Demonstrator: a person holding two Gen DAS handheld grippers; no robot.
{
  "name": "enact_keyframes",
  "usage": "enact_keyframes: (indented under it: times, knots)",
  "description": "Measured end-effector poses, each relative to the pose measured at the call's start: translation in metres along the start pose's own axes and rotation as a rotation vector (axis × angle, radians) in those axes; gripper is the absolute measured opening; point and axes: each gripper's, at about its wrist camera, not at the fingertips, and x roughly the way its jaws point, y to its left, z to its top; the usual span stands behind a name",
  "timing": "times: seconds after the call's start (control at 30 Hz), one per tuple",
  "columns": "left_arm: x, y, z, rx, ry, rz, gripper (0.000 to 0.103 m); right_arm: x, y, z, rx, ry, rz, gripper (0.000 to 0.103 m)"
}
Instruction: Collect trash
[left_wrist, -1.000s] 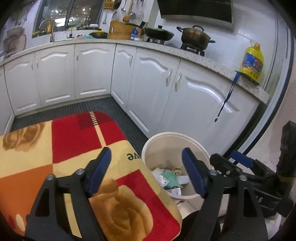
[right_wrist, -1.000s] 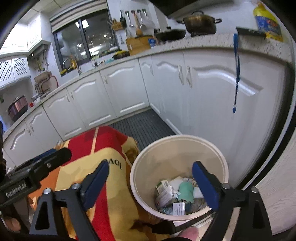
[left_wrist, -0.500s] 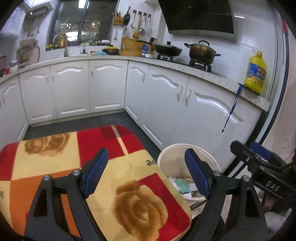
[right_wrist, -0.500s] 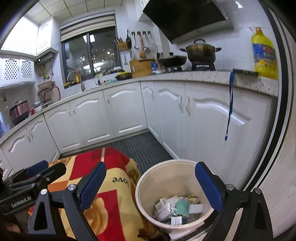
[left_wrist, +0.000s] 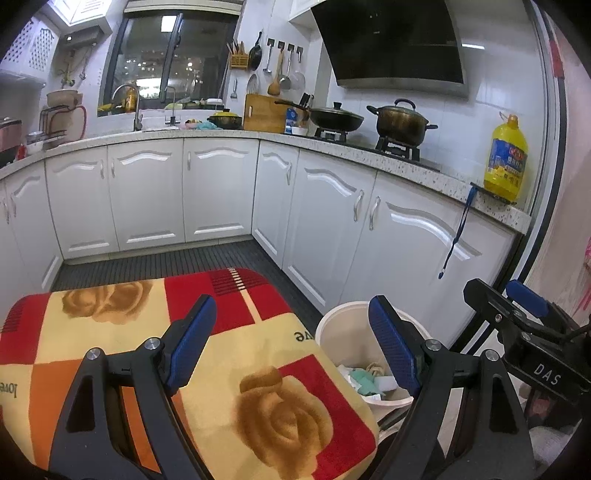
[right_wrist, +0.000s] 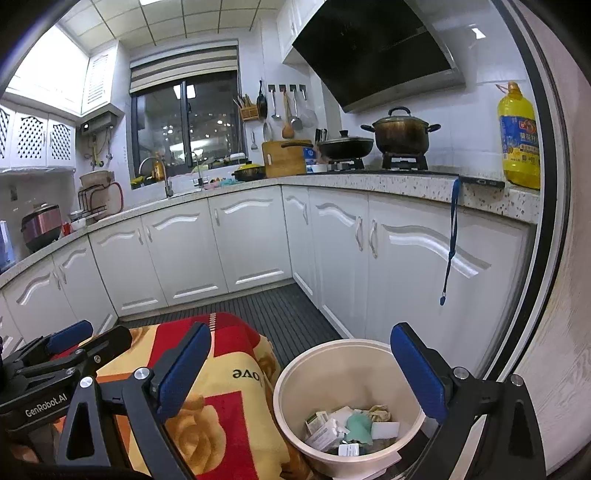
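Observation:
A cream round bin (right_wrist: 295, 373) stands on the floor by the white cabinets, with several bits of trash (right_wrist: 351, 430) in it: cartons, crumpled paper, a green scrap. In the left wrist view the bin (left_wrist: 332, 325) lies low and right of the table. My left gripper (left_wrist: 291, 350) is open above the table's near right corner, nothing between its blue pads. My right gripper (right_wrist: 304, 373) is open too and hangs above the bin, empty. Each gripper shows at the other view's edge: the right gripper (left_wrist: 517, 314) and the left gripper (right_wrist: 70, 343).
A small table under a red, yellow and orange rose-print cloth (left_wrist: 147, 332) stands left of the bin. White cabinets (left_wrist: 332, 221) run around a dark ribbed floor (right_wrist: 288, 317). On the counter are pots (left_wrist: 400, 120), a yellow oil bottle (left_wrist: 506, 158) and a hanging blue strap (right_wrist: 450, 240).
Both grippers rose and tilted up, so more of the counter and wall shows and the bin sits lower in view. Both stayed open and empty.

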Motion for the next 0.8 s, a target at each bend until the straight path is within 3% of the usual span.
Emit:
enact_keyframes:
  times: [0.27, 0.8]
  knots:
    - [-0.007, -0.005, -0.003, 0.029, -0.03, 0.041, 0.084, -0.009, 0.002, 0.004, -0.005, -0.038, -0.011, 0.1]
    - [-0.014, -0.006, 0.001, 0.02, -0.053, 0.03, 0.084, -0.013, 0.005, 0.008, -0.017, -0.05, -0.019, 0.101]
